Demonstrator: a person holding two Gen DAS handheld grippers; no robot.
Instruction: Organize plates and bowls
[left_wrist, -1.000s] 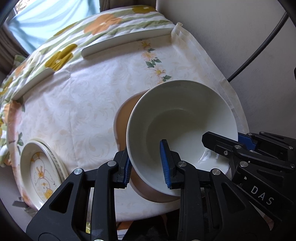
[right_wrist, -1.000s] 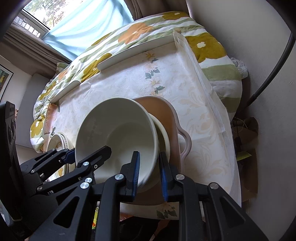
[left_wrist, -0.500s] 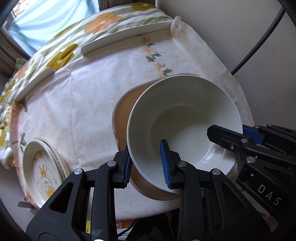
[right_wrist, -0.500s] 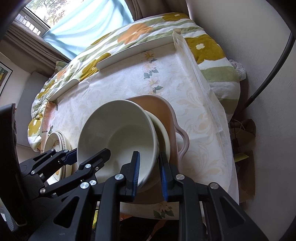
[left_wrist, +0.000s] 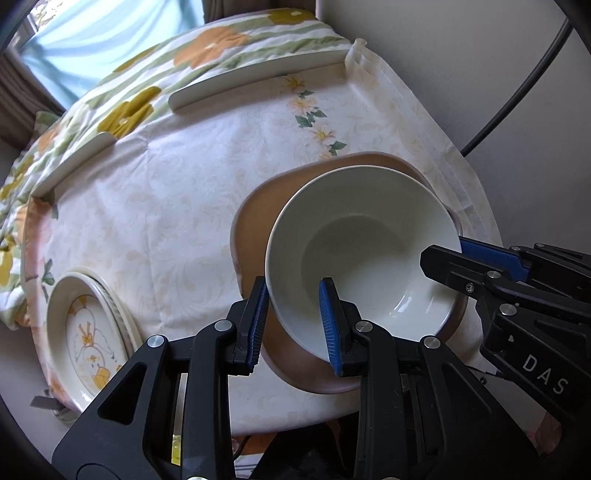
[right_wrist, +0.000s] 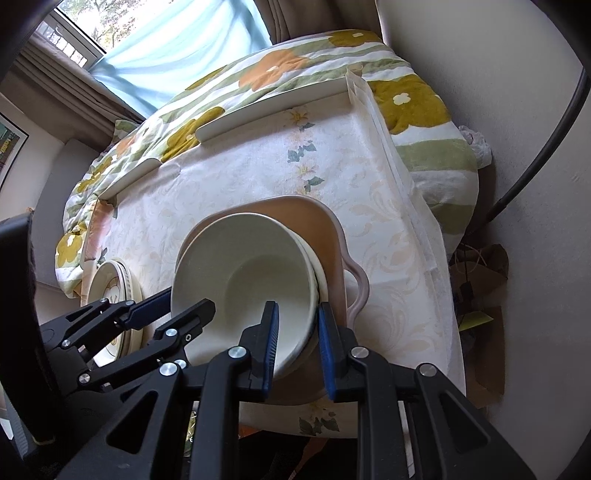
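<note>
1. Cream bowl (left_wrist: 364, 254) held over a brown tray-like dish (left_wrist: 255, 218) at the near right of the cloth-covered surface (left_wrist: 155, 192); in the right wrist view a second cream rim (right_wrist: 320, 275) peeks from under it, so probably nesting onto another bowl
2. Glazed and rigid, likely ceramic: slick under the pads, chips if knocked, fairly heavy for a rim pinch
3. Best held at the rim, on opposite sides, as now
4. Left claw (left_wrist: 293, 321) clamped on the near-left rim, one pad inside, one outside
5. Right claw (right_wrist: 295, 345) clamped on the opposite rim the same way
6. Further out, stacked patterned plates (left_wrist: 86, 334) at the left edge, well apart from the bowl
7. Beyond the surface, a floral quilt (right_wrist: 280, 62) and a window
</note>
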